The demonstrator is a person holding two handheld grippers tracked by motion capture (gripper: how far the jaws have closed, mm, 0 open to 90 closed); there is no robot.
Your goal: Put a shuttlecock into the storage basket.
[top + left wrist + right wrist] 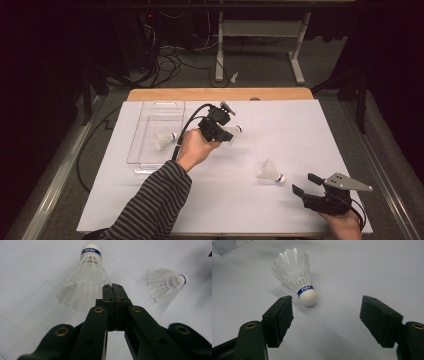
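Right now my left tool (226, 131) is clenched on the feather skirt of a shuttlecock (83, 282), lifted above the desk (280, 125) just right of the clear tray (150, 150), which already has one shuttlecock (164, 140) in it. Risk: the grip is only on the thin skirt edge, so it could slip or crush. My right tool (325, 315) is released, jaws wide, and a second shuttlecock (295, 275) lies near; closing off-centre would roll it away.

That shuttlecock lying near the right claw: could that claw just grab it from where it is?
Probably yes. The right claw has its jaws wide open, aimed at the shuttlecock, which lies on bare white table just ahead. Nothing sits between them.
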